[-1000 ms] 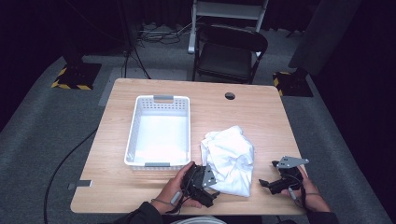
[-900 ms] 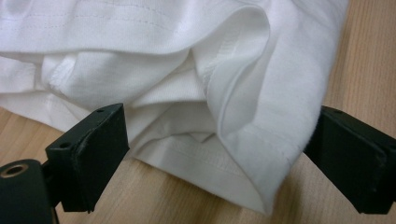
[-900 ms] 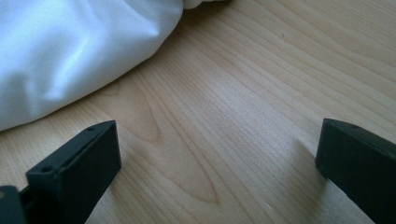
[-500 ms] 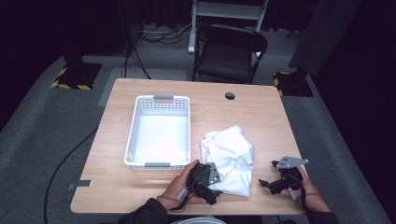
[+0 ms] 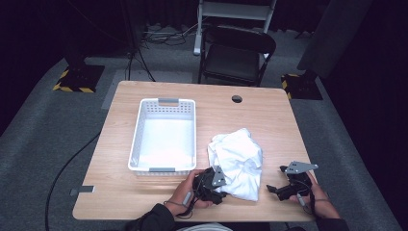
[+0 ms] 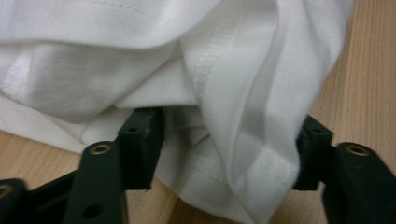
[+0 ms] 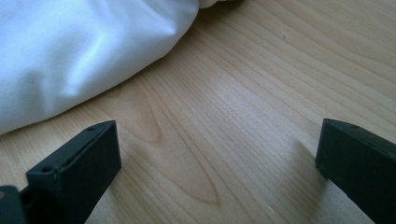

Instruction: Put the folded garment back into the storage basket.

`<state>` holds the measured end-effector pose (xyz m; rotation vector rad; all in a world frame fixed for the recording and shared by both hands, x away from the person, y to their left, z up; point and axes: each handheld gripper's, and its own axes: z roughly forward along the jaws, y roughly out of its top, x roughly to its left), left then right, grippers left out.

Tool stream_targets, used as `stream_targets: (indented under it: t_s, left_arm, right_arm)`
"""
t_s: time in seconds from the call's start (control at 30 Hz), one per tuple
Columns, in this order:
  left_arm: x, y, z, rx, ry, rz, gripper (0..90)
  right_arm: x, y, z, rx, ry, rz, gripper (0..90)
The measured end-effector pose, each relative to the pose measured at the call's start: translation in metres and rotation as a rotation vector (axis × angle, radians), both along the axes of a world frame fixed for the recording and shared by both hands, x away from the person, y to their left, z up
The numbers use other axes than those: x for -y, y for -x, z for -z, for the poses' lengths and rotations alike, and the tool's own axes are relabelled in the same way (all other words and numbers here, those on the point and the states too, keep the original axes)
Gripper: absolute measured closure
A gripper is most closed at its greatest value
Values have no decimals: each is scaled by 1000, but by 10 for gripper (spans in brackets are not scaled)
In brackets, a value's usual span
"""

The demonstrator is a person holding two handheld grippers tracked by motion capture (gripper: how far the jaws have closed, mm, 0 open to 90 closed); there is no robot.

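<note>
A crumpled white garment (image 5: 236, 162) lies in a heap on the near right part of the bench (image 5: 269, 115), just to the right of a white plastic basket (image 5: 163, 134) and apart from it. The heap runs roughly from the far side toward the person, its near edge hanging close to the bench's front. The left gripper (image 5: 211, 185) sits at that near left corner of the cloth; in the left gripper view its two jaws stand apart with a folded, stitched hem of the garment (image 6: 243, 116) bunched between them, so the gripper is spread around the fabric and, as far as the frame shows, not yet pressed onto it. The right gripper (image 5: 284, 187) rests on the bench to the right of the heap, a little way off from it; its own view shows both jaws wide apart over bare wood, with the garment's rounded edge (image 7: 84, 60) lying ahead and to the left of them. The left one is plainly the nearer to a hold. The basket holds nothing. Beyond the bench stands a dark folding chair (image 5: 235, 55).
</note>
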<state>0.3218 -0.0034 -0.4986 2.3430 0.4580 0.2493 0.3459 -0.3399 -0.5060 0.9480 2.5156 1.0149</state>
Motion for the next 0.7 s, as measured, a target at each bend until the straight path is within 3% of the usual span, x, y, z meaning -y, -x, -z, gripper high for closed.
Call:
stream_targets:
  t_s: [0.1,0.3,0.7]
  left_arm:
    - [1,3,-1,16,0,6,548]
    - [1,5,-1,35,-9,11,685]
    - [0,4,0,20,2,7,721]
  right_arm:
    - [0,0,0,0,0,0,2]
    - [0,0,0,0,-1,0,1]
    - [-1,-1,-1,-12,14,2,2]
